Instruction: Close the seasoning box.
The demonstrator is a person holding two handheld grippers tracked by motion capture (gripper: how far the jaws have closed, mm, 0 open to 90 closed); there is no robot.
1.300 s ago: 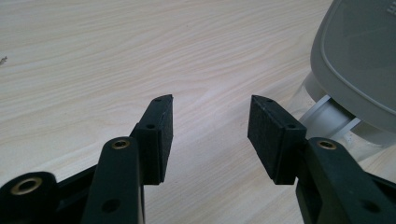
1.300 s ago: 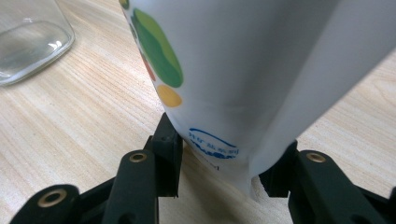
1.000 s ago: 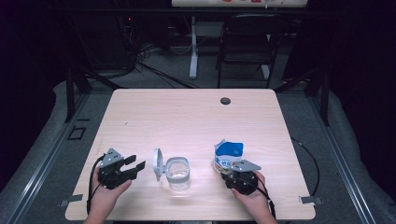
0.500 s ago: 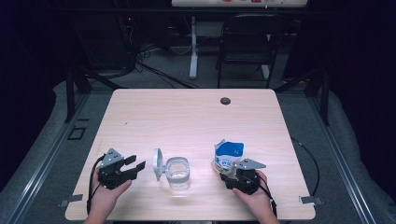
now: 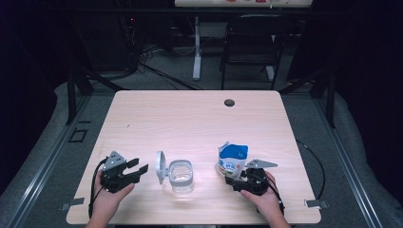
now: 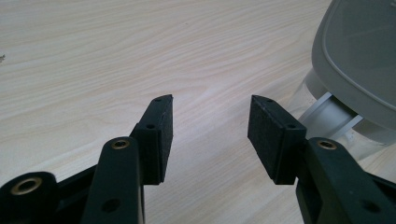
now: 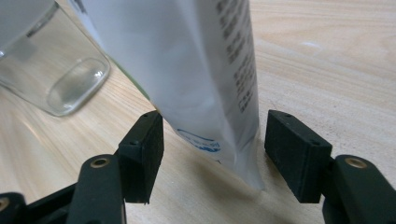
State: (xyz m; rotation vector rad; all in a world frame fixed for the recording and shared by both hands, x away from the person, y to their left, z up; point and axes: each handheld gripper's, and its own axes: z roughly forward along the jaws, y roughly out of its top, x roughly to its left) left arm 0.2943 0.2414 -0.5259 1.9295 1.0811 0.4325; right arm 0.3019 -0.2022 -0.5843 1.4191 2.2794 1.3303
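Observation:
A blue-and-white pouch [image 5: 232,160] stands upright on the wooden table [image 5: 190,123], right of centre near the front. My right gripper [image 5: 236,181] sits just in front of it; its jaws have just been opening and stand wide, the pouch's [image 7: 205,70] lower edge between them with a gap on each side [image 7: 212,154]. A clear glass jar [image 5: 181,175] with its grey hinged lid [image 5: 160,167] flipped up stands left of the pouch. My left gripper [image 5: 138,171] rests left of the jar, open and empty [image 6: 210,135], the grey lid [image 6: 359,51] at its right.
A dark round grommet [image 5: 229,102] sits near the table's far edge. Beyond the table stand a chair [image 5: 252,42], a desk leg and cables on the floor. Bare wood stretches across the table's far half.
The right gripper's jaws have spread and let go of the pouch, which stays standing. The right hand shifted slightly. The left gripper, jar and lid have not moved.

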